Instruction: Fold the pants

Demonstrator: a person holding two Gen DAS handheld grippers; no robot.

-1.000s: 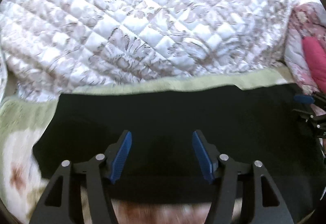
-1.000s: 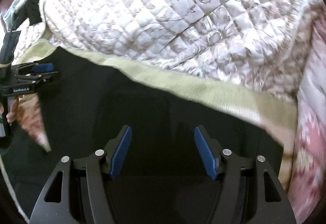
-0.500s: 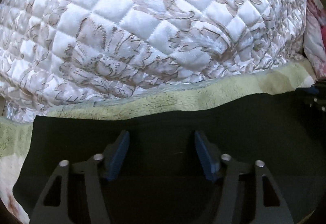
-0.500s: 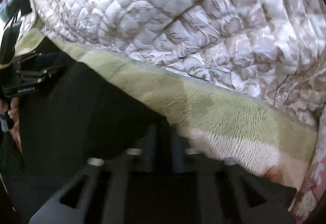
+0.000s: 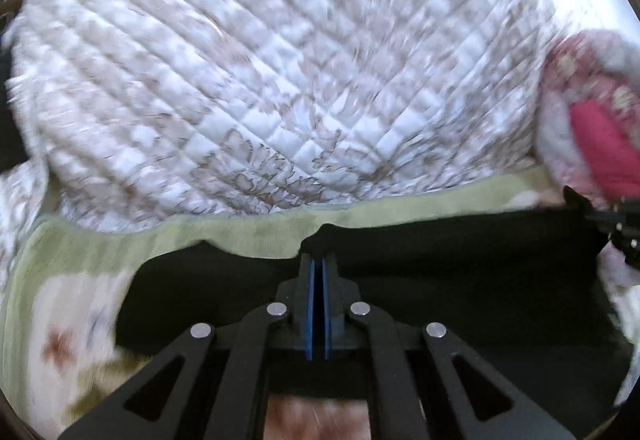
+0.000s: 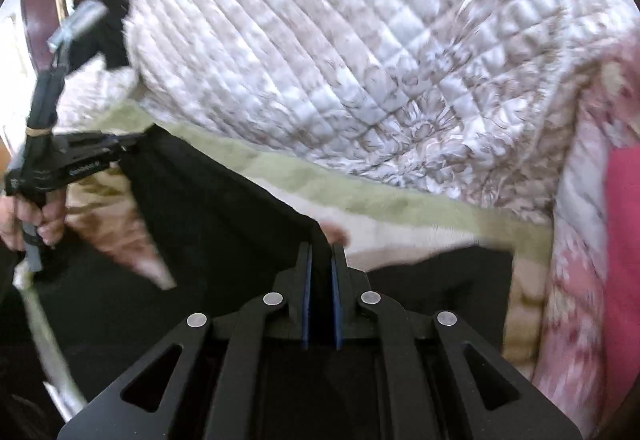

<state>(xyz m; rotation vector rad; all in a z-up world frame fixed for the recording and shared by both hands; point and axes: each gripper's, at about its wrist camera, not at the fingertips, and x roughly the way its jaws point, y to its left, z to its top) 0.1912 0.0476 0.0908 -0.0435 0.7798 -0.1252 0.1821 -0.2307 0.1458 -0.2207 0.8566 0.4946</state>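
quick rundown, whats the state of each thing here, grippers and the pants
left gripper: shut on the far edge of the black pants, jaws just closed
right gripper: shut on the same edge
black pants: pinched up at both grips, rest draped on the green blanket
quilt: bunched behind, untouched

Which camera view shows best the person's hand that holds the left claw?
The right wrist view: the hand grips the handle of the left claw at the picture's left edge, though blurred. The left wrist view shows only that claw's own fingers, not the hand.
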